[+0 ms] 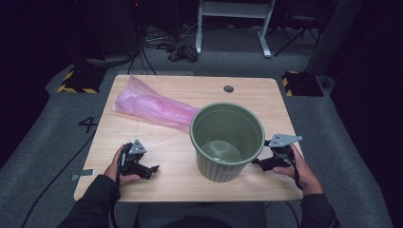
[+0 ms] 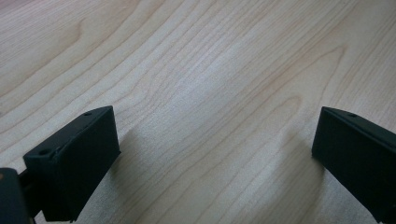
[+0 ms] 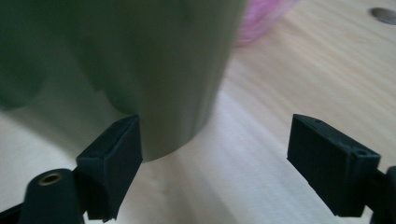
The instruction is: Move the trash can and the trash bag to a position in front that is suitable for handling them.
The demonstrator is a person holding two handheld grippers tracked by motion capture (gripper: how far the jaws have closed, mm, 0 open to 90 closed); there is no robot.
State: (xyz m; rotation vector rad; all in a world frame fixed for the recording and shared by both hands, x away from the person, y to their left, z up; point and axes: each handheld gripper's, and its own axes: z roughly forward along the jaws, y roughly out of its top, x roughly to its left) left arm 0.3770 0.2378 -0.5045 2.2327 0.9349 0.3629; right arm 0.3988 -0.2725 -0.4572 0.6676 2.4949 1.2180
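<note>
Plastic by the look of it, the green ribbed bin point(image 1: 228, 141) stands upright near the front of the bench point(image 1: 157, 152), right of centre, its mouth open and nothing visible inside. It should be light and fairly stiff, with a smooth, slightly tapering wall that could slip between pads, so I judge the rim to be a surer place to take hold than the rounded side. Behind and to the left of it lies a pink plastic bag point(image 1: 152, 104), flat and crumpled, one end reaching to the bin's far side; that film will be limp and slippery, best pinched at an edge. The right gripper point(image 1: 266, 163) rests low on the bench just beside the bin's base, jaws spread wide and holding nothing; in the right gripper view one jaw sits against or just short of the bin's wall point(image 3: 154, 70), and I cannot tell which. The left gripper point(image 1: 151, 170) lies near the front left, well apart from bin and bag, jaws equally wide over bare wood point(image 2: 210, 84). The bag's mouth is hard to make out, and the bin hides where its near end stops.
</note>
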